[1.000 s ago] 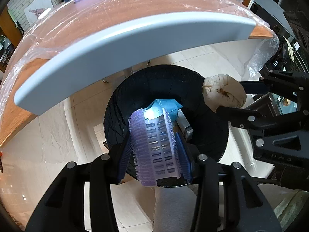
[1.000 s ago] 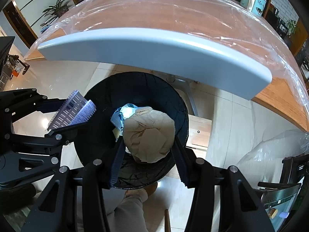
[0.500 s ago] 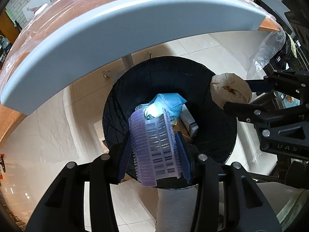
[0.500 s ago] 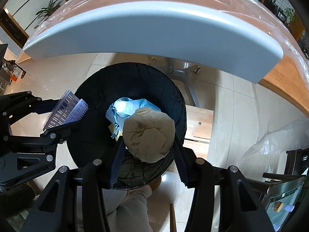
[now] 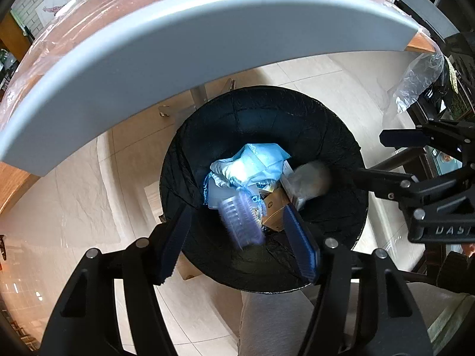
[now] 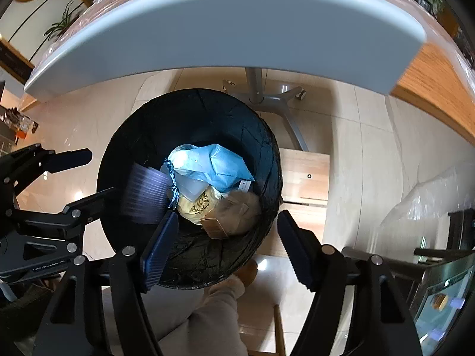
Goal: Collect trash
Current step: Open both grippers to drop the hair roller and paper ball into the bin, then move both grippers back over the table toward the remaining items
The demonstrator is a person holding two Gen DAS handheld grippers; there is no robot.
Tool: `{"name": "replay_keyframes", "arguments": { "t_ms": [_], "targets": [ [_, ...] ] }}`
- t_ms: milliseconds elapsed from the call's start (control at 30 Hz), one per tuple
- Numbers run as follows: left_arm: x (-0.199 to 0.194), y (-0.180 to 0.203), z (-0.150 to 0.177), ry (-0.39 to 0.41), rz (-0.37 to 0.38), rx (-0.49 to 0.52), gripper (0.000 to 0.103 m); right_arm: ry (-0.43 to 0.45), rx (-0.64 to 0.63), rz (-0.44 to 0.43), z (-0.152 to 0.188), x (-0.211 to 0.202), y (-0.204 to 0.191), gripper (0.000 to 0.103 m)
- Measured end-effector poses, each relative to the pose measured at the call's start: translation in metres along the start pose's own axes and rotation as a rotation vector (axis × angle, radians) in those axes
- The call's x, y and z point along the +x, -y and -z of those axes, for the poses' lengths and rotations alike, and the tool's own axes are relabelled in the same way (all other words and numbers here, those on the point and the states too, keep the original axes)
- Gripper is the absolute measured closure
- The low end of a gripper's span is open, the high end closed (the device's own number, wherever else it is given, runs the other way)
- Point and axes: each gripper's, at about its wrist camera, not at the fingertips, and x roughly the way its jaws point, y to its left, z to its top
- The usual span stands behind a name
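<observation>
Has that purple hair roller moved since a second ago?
Yes. The purple hair roller has left the left claw, now open, and is blurred, dropping into the black bin below.

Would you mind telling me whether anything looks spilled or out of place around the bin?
Nothing has spilled. The purple hair roller and crumpled paper ball are motion-blurred inside the black bin, apparently falling in. Both grippers, left gripper and right gripper, are open above it.
</observation>
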Motion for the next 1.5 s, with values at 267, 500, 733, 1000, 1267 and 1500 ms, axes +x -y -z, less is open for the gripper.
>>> {"name": "replay_keyframes", "arguments": {
  "t_ms": [267,500,733,1000,1267,1500],
  "targets": [
    [-0.031,-0.001,0.007,0.061,-0.018,0.001,0.031,0.051,0.043,-0.042,0.004,-0.041,0.008,0.032],
    [-0.104,-0.006,0.000,0.252,0.018,-0.025,0.012,0.265,0.010,-0.054,-0.011,-0.128,-0.002,0.020],
    [-0.141,-0.030,-0.039,0.404,-0.054,-0.072,0.009,0.457,0.007,-0.053,-0.070,-0.184,-0.007,0.013],
    [-0.131,-0.073,-0.100,0.449,-0.175,-0.085,0.009,0.487,-0.030,-0.040,-0.178,-0.174,-0.026,0.013],
    [-0.101,-0.103,-0.162,0.446,-0.211,-0.064,0.009,0.392,-0.004,-0.060,-0.300,-0.125,-0.042,0.014],
    [-0.073,-0.118,-0.210,0.441,-0.233,-0.033,0.009,0.294,0.015,-0.077,-0.371,-0.078,-0.055,0.021]
  ]
}}
